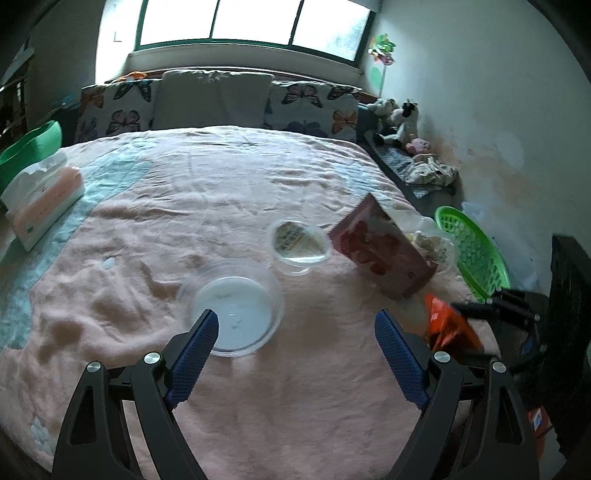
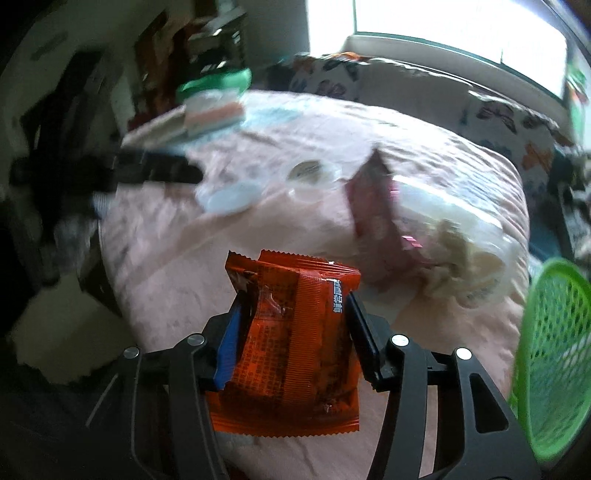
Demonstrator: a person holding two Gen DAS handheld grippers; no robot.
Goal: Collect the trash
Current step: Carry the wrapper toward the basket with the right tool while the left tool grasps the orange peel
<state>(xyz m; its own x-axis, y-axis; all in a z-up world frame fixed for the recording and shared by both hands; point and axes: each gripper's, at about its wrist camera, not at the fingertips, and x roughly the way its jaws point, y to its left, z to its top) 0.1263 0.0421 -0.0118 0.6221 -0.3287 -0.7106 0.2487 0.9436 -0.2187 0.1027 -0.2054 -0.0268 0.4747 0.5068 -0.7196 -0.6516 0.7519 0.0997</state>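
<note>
The right gripper [image 2: 291,295] is clamping its jaws on a crinkled orange foil snack wrapper [image 2: 291,354], which is hanging between the fingers above the near edge of the bed covered in a pink fleece blanket [image 2: 177,266]. The left gripper [image 1: 295,321] is standing with its blue-padded jaws spread wide and gripping nothing, hovering over the near part of the blanket [image 1: 277,398]. Just beyond its left fingertip, a shallow round clear plastic lid [image 1: 232,314] is lying flat on the blanket. Slightly farther in, a small clear plastic cup with a printed label inside [image 1: 301,245] is sitting just beside the lid. To the right of the cup, a pink and red printed snack bag [image 1: 380,247] is resting tilted against a clear plastic bag holding pale crumpled contents [image 1: 428,240]. At the right edge of the bed, a bright green plastic mesh basket [image 1: 472,251] is standing, near the clear bag. At the left edge, a pink and white soft tissue pack [image 1: 44,199] is lying, well apart from the trash. Along the far edge, butterfly-print pillows [image 1: 310,107] are leaning beneath the window [image 1: 255,22], and plush toys [image 1: 399,122] are sitting at the far right corner.
</note>
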